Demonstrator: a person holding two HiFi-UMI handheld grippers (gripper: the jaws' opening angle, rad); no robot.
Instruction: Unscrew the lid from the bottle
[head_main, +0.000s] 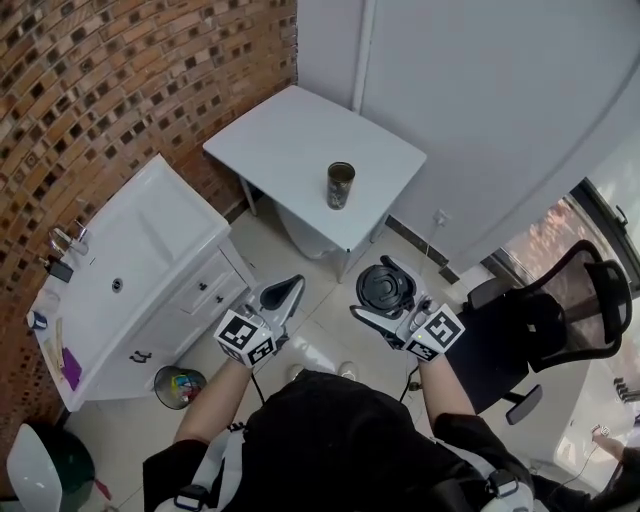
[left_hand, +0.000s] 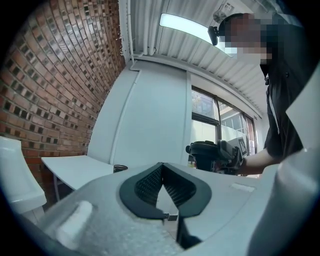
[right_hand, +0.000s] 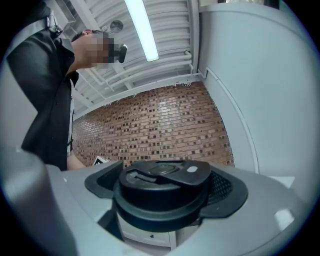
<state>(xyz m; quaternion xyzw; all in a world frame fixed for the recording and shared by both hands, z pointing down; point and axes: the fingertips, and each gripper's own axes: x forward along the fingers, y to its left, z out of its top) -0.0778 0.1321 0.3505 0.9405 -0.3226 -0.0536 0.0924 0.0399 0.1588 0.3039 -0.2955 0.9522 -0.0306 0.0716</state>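
the lid (right_hand: 162, 190) is off: your right gripper (head_main: 382, 292) pinches it, away from the bottle (head_main: 341, 186); your left gripper (head_main: 288, 290) is pressed together, empty.

A wall (head_main: 120, 90) of red and dark bricks runs along the left and meets smooth white panels (head_main: 480, 100) at the corner. A white square surface (head_main: 290, 140) stands there on a pale tiled floor (head_main: 262, 250). A white vanity (head_main: 160, 230) with drawers and a tap (head_main: 66, 238) sits against the bricks, with a small bin (head_main: 178, 385) just beside it. A black mesh office chair (head_main: 590, 300) stands to the right. Dark-framed windows (left_hand: 204, 117) let in daylight, and a long strip light (right_hand: 141, 27) glows on the ribbed white ceiling
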